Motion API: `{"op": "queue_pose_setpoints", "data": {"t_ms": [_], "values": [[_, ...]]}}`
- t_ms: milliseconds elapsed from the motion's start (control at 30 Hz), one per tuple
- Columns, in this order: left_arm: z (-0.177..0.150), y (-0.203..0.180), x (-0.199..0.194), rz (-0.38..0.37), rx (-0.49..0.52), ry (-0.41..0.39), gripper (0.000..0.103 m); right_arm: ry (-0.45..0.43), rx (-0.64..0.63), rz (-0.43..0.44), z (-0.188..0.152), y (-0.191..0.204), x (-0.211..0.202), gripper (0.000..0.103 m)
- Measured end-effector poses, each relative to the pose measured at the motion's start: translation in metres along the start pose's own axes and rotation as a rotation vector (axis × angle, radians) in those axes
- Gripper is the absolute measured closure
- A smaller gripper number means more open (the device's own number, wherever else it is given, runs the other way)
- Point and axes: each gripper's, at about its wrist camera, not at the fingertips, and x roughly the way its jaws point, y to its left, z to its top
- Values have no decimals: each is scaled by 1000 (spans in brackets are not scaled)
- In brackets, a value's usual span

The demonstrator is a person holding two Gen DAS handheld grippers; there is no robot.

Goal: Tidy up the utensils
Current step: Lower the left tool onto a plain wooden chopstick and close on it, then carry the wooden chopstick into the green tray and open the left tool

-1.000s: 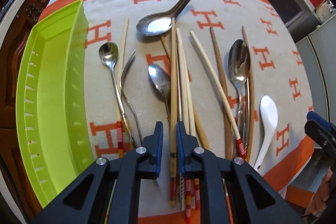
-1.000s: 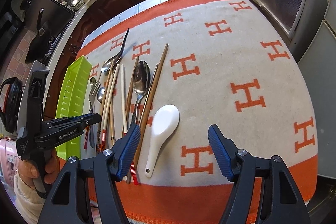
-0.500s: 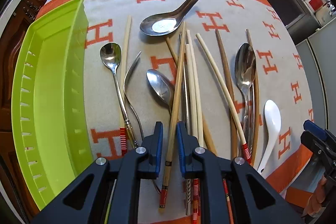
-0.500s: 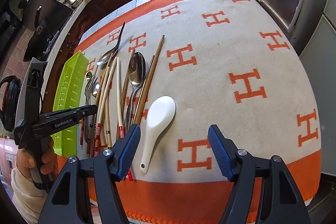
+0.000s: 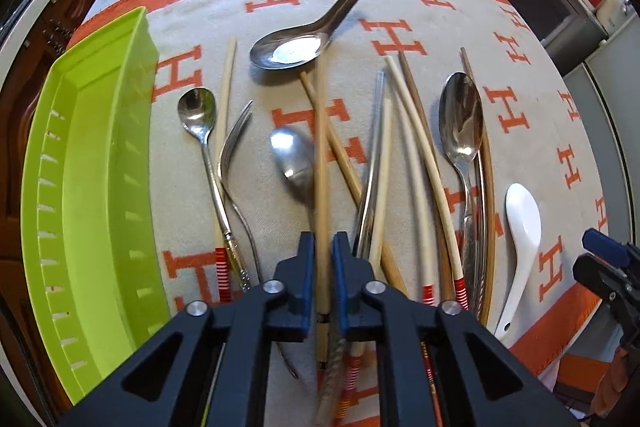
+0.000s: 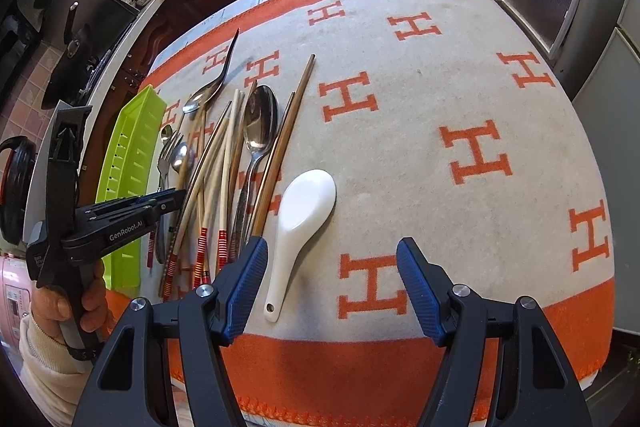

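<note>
Where the table is covered by a grey blanket (image 6: pixel 420 131) with orange H marks, a lime-green tray (image 5: pixel 92 211) is seen along its left edge, standing empty. Right of the tray, metal spoons, a fork (image 5: pixel 234 143) and chopsticks are spread in a loose pile. A white ceramic spoon (image 6: pixel 298 223) is laid at the pile's right edge, bowl to the far side. The left gripper (image 5: pixel 322 269) is clenched on one wooden chopstick (image 5: pixel 321 155), its jaws having just been closing, the stick blurred and tipped above the pile. The right gripper (image 6: pixel 332 283) is held released near the white spoon, nothing between its pads.
</note>
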Motion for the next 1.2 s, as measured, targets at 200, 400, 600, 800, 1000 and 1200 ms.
{"op": "queue_pose_setpoints", "data": {"t_ms": [200, 400, 600, 800, 1000, 1200], "values": [[-9, 7, -23, -12, -36, -35, 99, -5, -16, -3, -2, 4, -3, 34], [-21, 15, -58, -25, -47, -86, 99, 0, -47, 0, -4, 17, -3, 34], [-28, 36, -111, -3, -79, -175, 98, 6, -90, 1, -8, 32, -3, 34], [-35, 83, -144, 89, -150, -235, 98, 22, -119, 5, -12, 47, 1, 36], [-37, 130, -122, 189, -230, -212, 98, 39, -160, -10, -13, 64, 8, 38], [-34, 147, -77, 199, -244, -151, 98, 49, -202, -29, -6, 83, 15, 43]]}}
